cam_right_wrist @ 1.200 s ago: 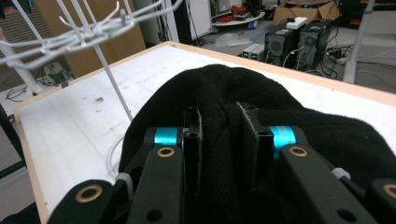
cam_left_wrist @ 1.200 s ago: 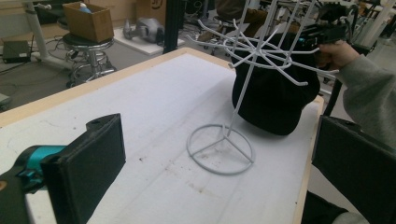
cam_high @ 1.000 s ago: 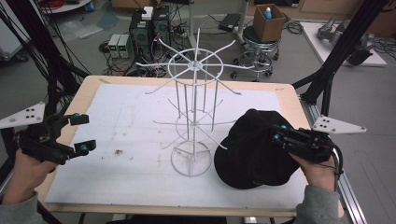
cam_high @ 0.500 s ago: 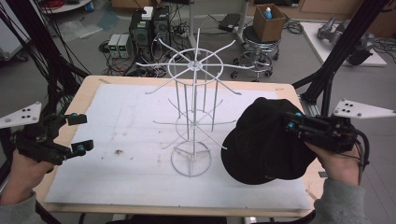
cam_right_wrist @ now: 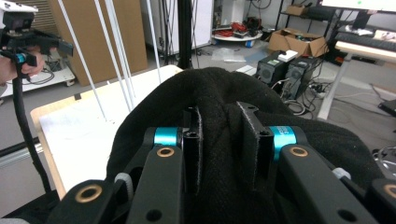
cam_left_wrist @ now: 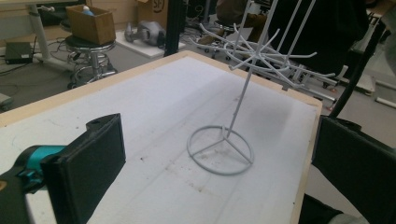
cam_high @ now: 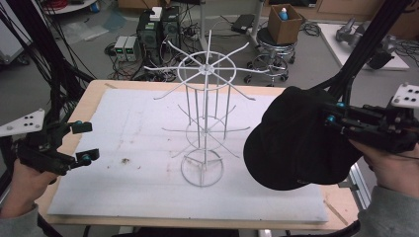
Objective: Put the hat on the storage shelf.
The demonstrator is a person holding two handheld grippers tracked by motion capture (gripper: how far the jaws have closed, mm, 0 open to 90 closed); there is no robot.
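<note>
High view showed the tabletop (cam_high: 123, 123) first, a pale wooden board with a white mat over nearly all of it, a few brown specks lying toward the left edge. Near the middle of the mat stood a white wire rack (cam_high: 203, 113), upright on a ring base, with thin hooked arms fanning out from a wheel at its top and a smaller tier lower down. In the left gripper view the same rack (cam_left_wrist: 224, 144) rose from its ring base on the mat, its arms reaching toward the far edge.

Over the right edge of the tabletop hung a black cap (cam_high: 296, 143), lifted clear of the mat and just beside the rack's outer arms without my being able to say whether it touched them. The right tongs (cam_high: 331, 117) came in from the right edge, held by a hand, and pinched the cap's fabric. The right gripper view had it plainly: a fold of the cap (cam_right_wrist: 224, 93) was squeezed between the two black pads of the right tongs (cam_right_wrist: 227, 135), the cloth bunched up around them.

At the left edge, the left tongs (cam_high: 84, 143) hovered above the wooden border, spread wide and holding nothing. In the left gripper view their pads (cam_left_wrist: 88, 168) stood far apart.
</note>
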